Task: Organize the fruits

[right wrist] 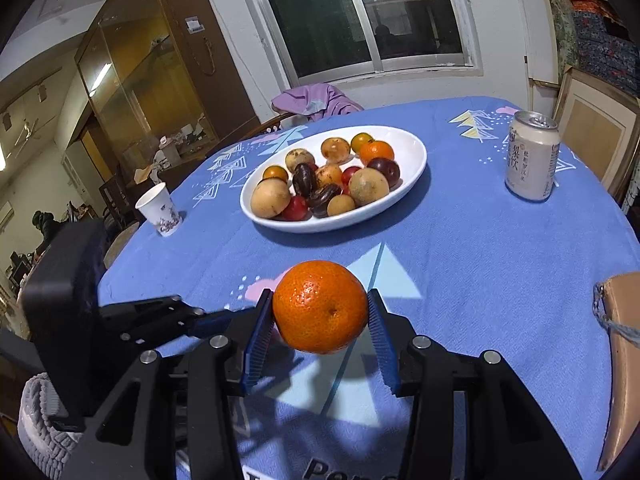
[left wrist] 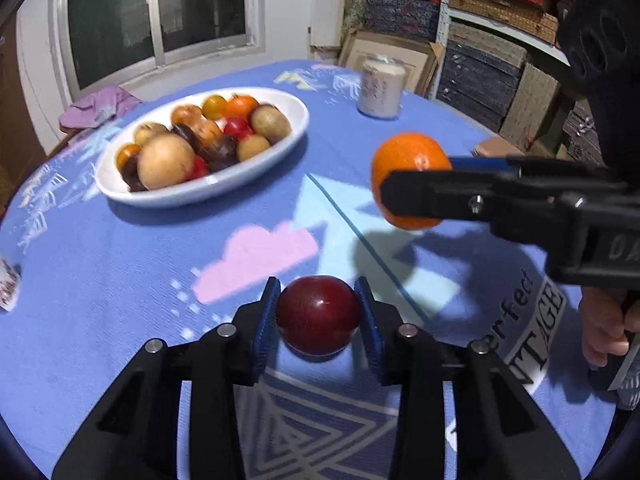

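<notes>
Right gripper [right wrist: 320, 316] clamps the mandarin [right wrist: 320, 306], left gripper [left wrist: 318, 316] clamps the plum [left wrist: 318, 314]; white oval dish [right wrist: 412, 152] lies ahead toward the table's far edge, long axis crosswise.

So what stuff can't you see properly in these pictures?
- Left wrist view: the paper cup is cut off by the left edge.
- Left wrist view: the white dish and its fruit are blurred.
- Right wrist view: the red plum is hidden behind the orange and right gripper.
</notes>
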Tool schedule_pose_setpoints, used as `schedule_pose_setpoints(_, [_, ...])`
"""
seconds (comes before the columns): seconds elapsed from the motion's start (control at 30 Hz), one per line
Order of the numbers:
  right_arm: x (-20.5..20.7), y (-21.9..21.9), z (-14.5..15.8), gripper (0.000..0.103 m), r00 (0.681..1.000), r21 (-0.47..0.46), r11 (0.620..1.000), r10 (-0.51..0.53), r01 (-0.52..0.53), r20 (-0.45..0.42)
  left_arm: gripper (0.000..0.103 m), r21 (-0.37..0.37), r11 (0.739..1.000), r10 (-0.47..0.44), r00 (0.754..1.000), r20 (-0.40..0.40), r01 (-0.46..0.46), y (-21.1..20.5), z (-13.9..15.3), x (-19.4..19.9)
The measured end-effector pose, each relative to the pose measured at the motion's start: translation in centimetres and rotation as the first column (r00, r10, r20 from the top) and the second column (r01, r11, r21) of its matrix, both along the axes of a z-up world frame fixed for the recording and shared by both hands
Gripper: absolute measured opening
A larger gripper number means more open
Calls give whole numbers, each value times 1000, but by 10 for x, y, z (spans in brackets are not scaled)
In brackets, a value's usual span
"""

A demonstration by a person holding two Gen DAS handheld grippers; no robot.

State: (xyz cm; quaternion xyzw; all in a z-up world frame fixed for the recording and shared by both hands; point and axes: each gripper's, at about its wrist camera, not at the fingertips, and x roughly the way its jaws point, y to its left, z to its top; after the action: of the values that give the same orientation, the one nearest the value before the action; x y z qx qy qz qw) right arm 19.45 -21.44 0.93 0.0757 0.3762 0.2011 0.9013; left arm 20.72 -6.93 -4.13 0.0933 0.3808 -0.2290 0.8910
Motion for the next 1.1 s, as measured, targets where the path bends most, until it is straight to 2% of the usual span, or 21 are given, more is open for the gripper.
schedule_pose_setpoints(0.13, [39, 5, 17, 47, 999, -15, 999, -39, 39, 3, 37, -19, 995, 98, 993, 59, -97, 22, 37, 32])
schedule_pose_setpoints(0.27, [93, 21, 35, 47, 997, -50, 996, -72, 74, 32, 38, -32, 975, 221, 972, 79, -220, 49, 66, 97])
schedule_pose_setpoints(0.47, [173, 50, 17, 47, 996, -103, 991, -85, 81, -29, 38, -27, 945, 327, 945, 22, -327, 69, 54, 179])
schedule_pose_setpoints(0.57, [194, 59, 7, 48, 996, -126, 989, -80, 74, -41, 39, -39, 933, 359, 933, 4, -359, 76, 45, 199])
schedule_pose_setpoints(0.6, [198, 59, 5, 48, 996, -128, 989, -79, 73, -45, 43, -39, 931, 364, 931, 2, -364, 77, 42, 203])
schedule_pose_setpoints(0.73, [196, 54, 6, 60, 994, -124, 986, -110, 108, -3, 69, -47, 925, 379, 924, 42, -378, 75, 40, 202])
schedule_pose_setpoints(0.8, [191, 50, 10, 63, 993, -121, 985, -122, 121, 4, 75, -40, 923, 384, 922, 56, -382, 72, 43, 196])
schedule_pose_setpoints(0.87, [184, 46, 14, 64, 991, -107, 986, -130, 130, 9, 75, -36, 925, 381, 922, 67, -379, 70, 47, 187])
schedule_pose_setpoints(0.93, [170, 42, 20, 68, 990, -91, 986, -141, 142, 15, 81, -45, 920, 393, 917, 73, -390, 70, 53, 174])
schedule_pose_setpoints(1.1, [124, 34, 27, 78, 987, -84, 984, -156, 160, 47, 94, -78, 914, 406, 907, 111, -399, 73, 65, 125])
